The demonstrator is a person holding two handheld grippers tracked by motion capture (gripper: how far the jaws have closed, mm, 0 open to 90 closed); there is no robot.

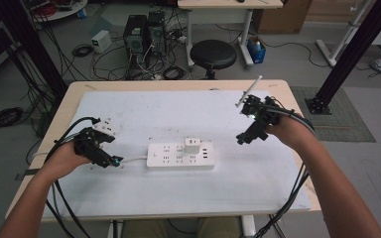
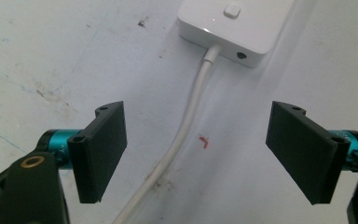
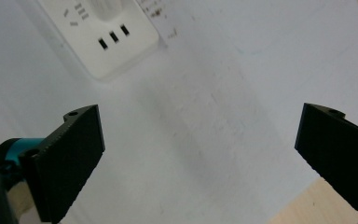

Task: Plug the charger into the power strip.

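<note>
A white power strip (image 1: 181,154) lies in the middle of the white mat, with a white adapter (image 1: 192,145) plugged into its top. Its white cord (image 1: 135,159) runs off to the left. My left gripper (image 1: 115,161) sits low at the strip's left end and is open. In the left gripper view the cord (image 2: 186,126) lies on the mat between the wide-apart jaws of the left gripper (image 2: 196,154), touching neither pad, and the strip's end (image 2: 235,25) is just ahead. My right gripper (image 1: 241,139) hovers to the right of the strip, open and empty; in its own view the right gripper (image 3: 200,158) faces the strip's corner (image 3: 107,42).
The white mat (image 1: 178,193) covers most of the wooden table (image 1: 287,87). A small red mark (image 2: 204,141) is on the mat beside the cord. Behind the table stand a black stool (image 1: 213,53) and computer cases (image 1: 144,32) amid cables on the floor.
</note>
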